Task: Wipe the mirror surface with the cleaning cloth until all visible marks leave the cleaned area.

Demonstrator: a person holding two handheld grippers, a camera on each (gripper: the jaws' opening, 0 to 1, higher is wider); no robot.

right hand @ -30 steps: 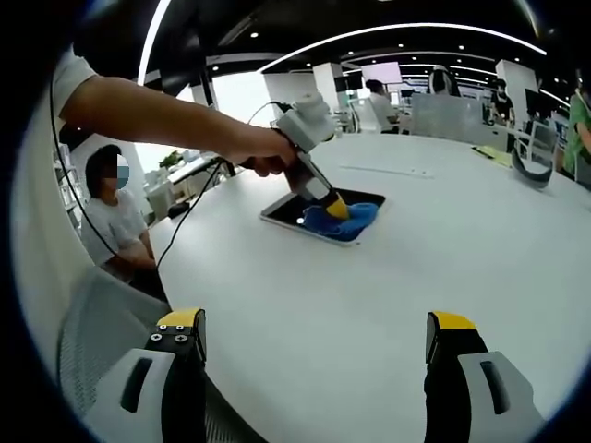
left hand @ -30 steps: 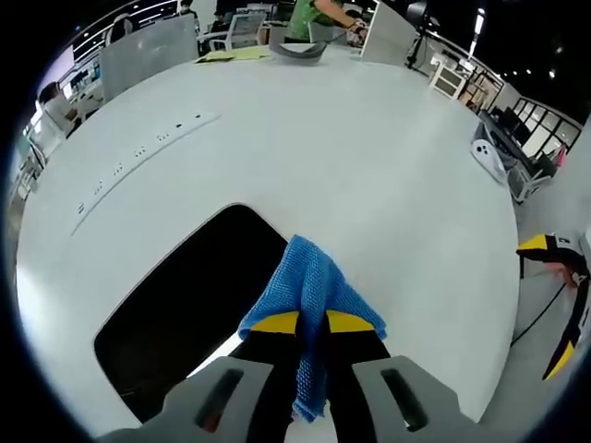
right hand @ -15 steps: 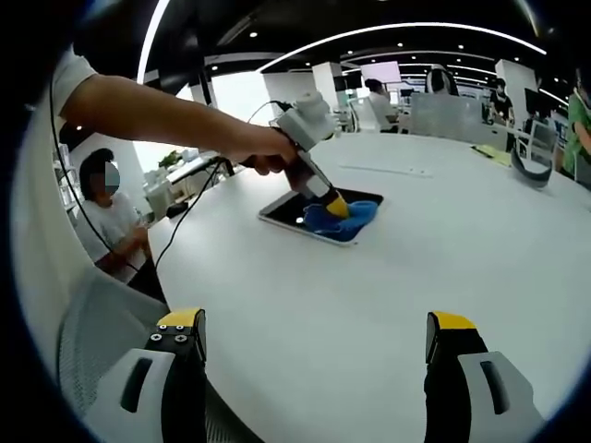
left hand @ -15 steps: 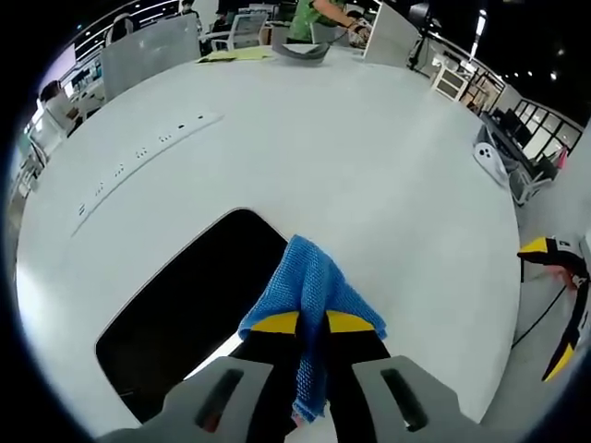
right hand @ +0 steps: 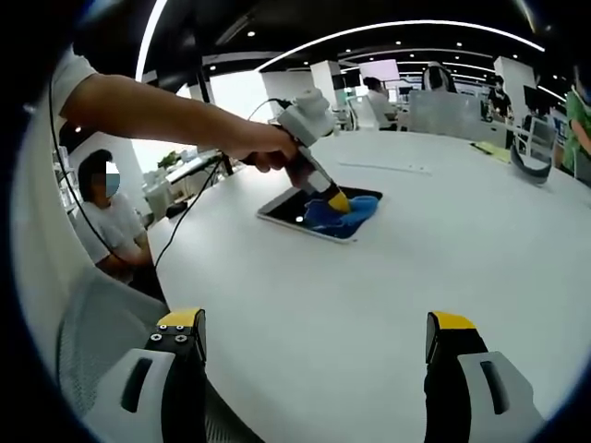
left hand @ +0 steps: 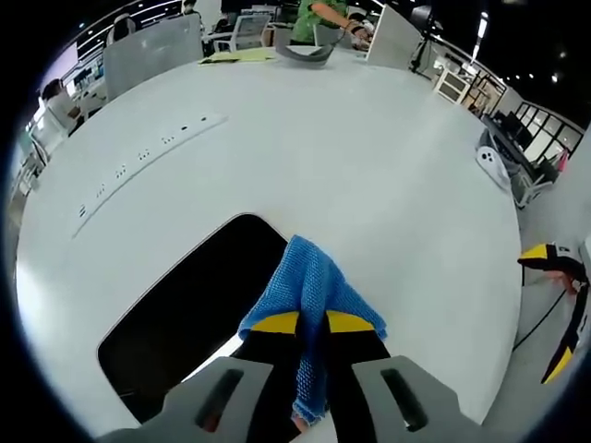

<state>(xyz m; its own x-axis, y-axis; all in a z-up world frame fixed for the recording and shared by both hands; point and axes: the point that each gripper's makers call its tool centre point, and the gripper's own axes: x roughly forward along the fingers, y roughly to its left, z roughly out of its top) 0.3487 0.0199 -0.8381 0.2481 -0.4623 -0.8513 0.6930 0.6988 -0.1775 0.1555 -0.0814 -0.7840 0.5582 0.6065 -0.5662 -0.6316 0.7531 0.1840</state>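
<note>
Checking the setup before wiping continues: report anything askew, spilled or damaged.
Nothing stands out. The mirror lies flat on the white table, the blue cloth is pinched in the left claw over its edge, and the right claw is open.

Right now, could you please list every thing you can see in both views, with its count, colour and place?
mirror: one, dark, flat on the table, under the cloth.
cloth: one, blue, clamped in the left hand-held gripper, resting on the mirror's near end.
table: one, white, large and round-edged.
socket strip: one, white, set in the table beyond the mirror.
chairs: several, grey and white, at the far side.
people: one in green at the far edge, one seated beside the table.
left hand-held gripper: yellow-tipped, shut on the cloth.
right hand-held gripper: yellow-tipped, open, above bare table.
hand: holding the left hand-held gripper.
</note>
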